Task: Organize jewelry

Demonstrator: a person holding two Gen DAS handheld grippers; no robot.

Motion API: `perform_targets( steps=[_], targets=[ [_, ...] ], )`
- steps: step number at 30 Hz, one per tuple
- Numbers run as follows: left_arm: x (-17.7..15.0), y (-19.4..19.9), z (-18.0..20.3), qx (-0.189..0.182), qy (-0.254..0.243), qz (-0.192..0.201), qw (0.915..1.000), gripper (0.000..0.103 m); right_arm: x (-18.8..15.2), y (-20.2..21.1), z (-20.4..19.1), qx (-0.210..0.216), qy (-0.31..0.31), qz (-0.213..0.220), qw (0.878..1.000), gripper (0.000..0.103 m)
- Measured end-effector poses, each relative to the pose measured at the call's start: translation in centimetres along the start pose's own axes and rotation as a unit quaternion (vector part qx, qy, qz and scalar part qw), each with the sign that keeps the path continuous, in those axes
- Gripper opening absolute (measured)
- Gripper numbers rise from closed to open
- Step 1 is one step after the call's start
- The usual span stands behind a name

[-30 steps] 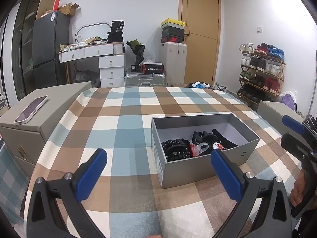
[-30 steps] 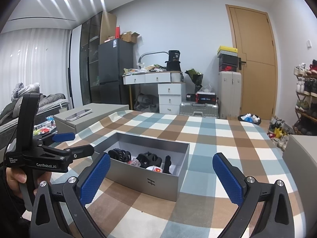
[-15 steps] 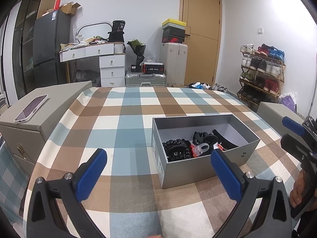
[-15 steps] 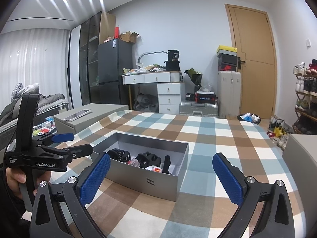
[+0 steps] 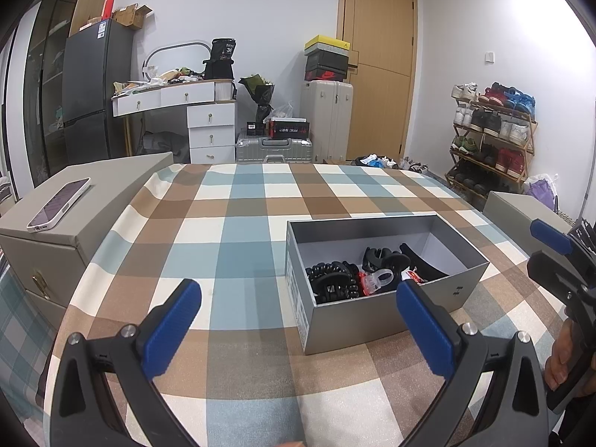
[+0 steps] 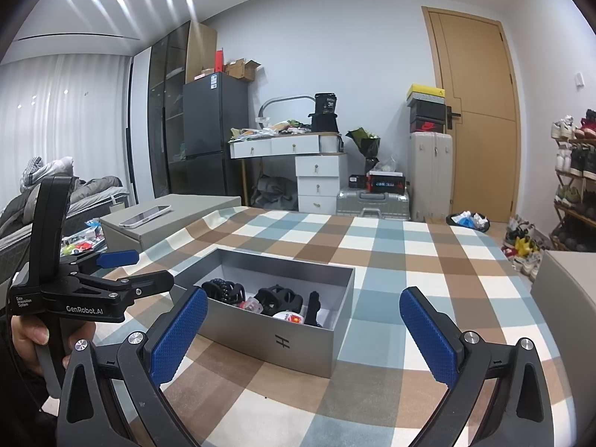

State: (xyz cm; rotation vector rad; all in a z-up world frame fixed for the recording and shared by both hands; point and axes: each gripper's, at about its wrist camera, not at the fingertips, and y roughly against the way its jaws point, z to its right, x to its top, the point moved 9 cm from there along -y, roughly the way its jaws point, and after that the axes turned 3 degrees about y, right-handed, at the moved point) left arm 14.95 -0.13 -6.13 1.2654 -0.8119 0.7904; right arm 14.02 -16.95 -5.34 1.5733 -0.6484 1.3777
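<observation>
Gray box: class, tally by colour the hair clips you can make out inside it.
In the gray box, as far as the heap shows:
Black hair clips: 3
Clear hair clip: 1
Total: 4

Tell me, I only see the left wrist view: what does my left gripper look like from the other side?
Observer: The right wrist view shows the left gripper open, with nothing between its fingers.
Operator: What holds it up?
Observer: A hand wraps round its handle.
Operator: What's way over on the left?
Observer: A bed with a grey quilt piled on it.
</observation>
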Motion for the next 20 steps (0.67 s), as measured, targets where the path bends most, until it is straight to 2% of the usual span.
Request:
perform_targets(
  steps=[20],
  targets=[
    [0.07, 0.04, 0.05, 0.001, -0.001, 0.001, 1.0, 0.102, 0.03, -0.03, 0.01, 0.0, 0.0, 0.0, 1.0, 0.103]
  ],
)
